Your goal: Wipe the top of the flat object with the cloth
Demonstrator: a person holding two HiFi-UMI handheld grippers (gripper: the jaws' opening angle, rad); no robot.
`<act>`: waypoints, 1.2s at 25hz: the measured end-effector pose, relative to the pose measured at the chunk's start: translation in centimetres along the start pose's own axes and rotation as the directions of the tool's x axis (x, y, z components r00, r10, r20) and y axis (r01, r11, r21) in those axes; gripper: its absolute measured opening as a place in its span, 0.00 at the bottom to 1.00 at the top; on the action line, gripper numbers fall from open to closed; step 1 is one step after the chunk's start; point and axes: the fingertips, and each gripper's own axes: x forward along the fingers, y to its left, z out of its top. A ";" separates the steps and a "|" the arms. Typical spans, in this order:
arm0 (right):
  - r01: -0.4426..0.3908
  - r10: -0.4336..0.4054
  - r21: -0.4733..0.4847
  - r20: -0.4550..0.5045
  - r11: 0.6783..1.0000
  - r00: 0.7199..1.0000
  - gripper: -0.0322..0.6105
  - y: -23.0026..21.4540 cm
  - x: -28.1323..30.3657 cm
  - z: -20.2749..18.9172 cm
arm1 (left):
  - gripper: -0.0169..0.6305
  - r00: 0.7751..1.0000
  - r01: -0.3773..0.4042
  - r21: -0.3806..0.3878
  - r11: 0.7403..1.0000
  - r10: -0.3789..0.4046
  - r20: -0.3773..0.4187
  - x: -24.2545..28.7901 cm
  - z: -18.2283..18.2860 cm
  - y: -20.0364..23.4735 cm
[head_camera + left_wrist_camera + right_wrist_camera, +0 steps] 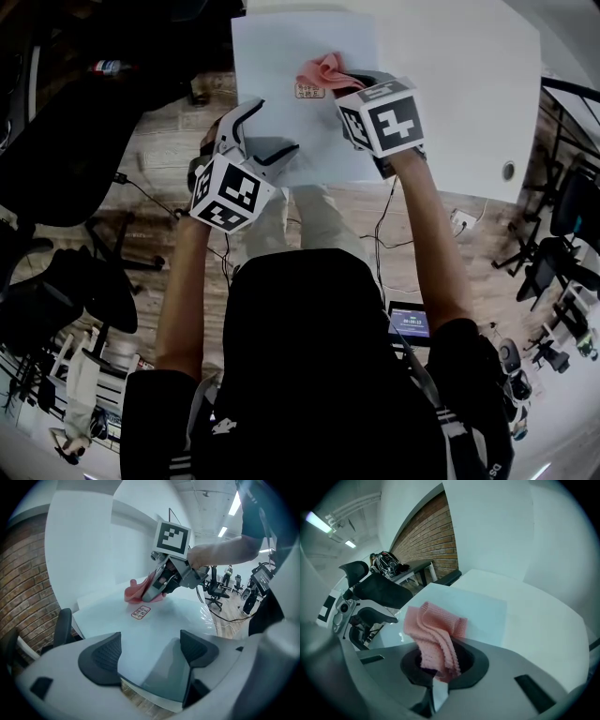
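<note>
**Cloth down on the sheet, right gripper clamped, left gripper wide open**

I'm looking at the flat sheet [281, 56] first. It is lying at the left end of the white table [469, 94], and its left edge is sitting just past the table's side. Its near edge is running along the table's front, with wooden floor [169, 131] showing right below it. To the right the tabletop is giving plenty of bare room, out to a small round grommet [508, 171] near the front edge.

Around it, a dark chair [66, 141] is standing left of the table, and a brick wall [426, 541] is running behind that side. A cable [384, 225] is hanging down below the front edge. On the sheet, 1 small red-bordered label [309, 91] is lying flat, just beside the cloth and nearer me.

Now the jaws. The right gripper [440, 667] is clamping its 2 jaws hard on the pink cloth [436, 634]. The folds are bunching up out of the grip. The cloth's loose end is resting on the far half of the sheet, toward its right edge. The left gripper [150, 653] is standing with its 2 jaws wide apart and gripping nothing. Its fingers [101, 658] are straddling the sheet's near edge by the left corner, well apart from the cloth. I'm not able to tell whether they are touching the sheet.
</note>
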 end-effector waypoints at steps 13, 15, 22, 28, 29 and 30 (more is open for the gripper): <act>0.099 -0.100 0.091 0.011 0.991 0.995 0.12 -4.0 -1.5 -1.3 | 0.62 1.000 0.003 -0.004 1.000 -0.003 0.000 0.1 0.0 0.0; 0.097 -0.100 0.099 0.018 0.990 0.995 0.12 -3.8 -1.5 -1.2 | 0.62 1.000 0.004 -0.010 1.000 -0.004 0.001 0.0 -0.1 0.0; 0.154 -0.156 0.105 0.010 0.982 0.988 0.12 -3.7 -1.9 -1.1 | 0.62 1.000 -0.023 -0.016 1.000 0.023 0.014 -0.2 0.2 0.5; 0.161 -0.163 0.114 0.000 0.980 0.987 0.12 -2.7 -2.6 -1.6 | 0.62 1.000 -0.005 -0.071 0.997 0.006 0.012 -0.3 0.4 0.5; 0.159 -0.161 0.114 0.003 0.981 0.987 0.12 -2.6 -2.8 -1.5 | 0.62 1.000 0.001 -0.087 0.996 0.000 0.017 -0.4 0.7 0.5; 0.152 -0.154 0.112 0.010 0.982 0.988 0.12 -2.3 -3.1 -1.3 | 0.62 1.000 0.001 -0.094 0.996 0.001 0.023 -0.6 1.0 0.5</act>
